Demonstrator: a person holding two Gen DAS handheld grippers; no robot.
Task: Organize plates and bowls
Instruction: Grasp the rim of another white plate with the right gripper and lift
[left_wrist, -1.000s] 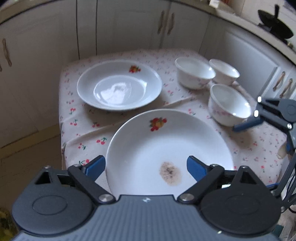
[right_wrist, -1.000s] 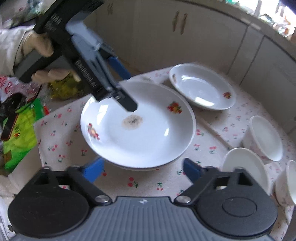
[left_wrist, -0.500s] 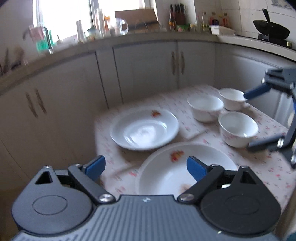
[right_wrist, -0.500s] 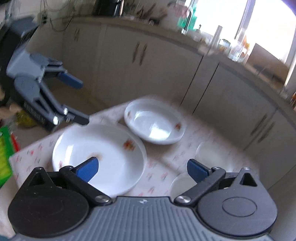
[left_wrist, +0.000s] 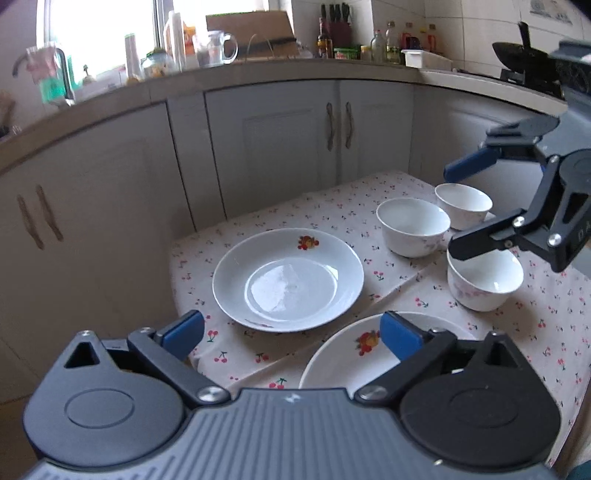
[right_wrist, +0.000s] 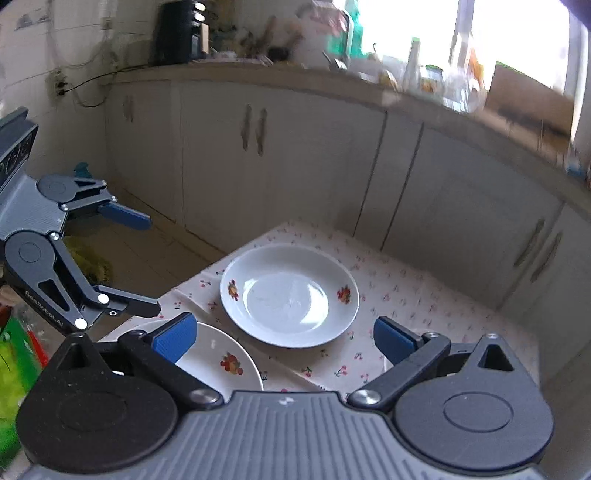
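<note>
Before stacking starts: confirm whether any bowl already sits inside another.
No. The three bowls stand separately on the tablecloth, each with its inside empty.

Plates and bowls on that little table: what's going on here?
A person holds a gripper in each hand above the table. Both the left gripper and right gripper are open and empty; the left's jaws have just been opening. Two plates, the far plate and near plate, lie side by side, unstacked. Three bowls stand separately.
</note>
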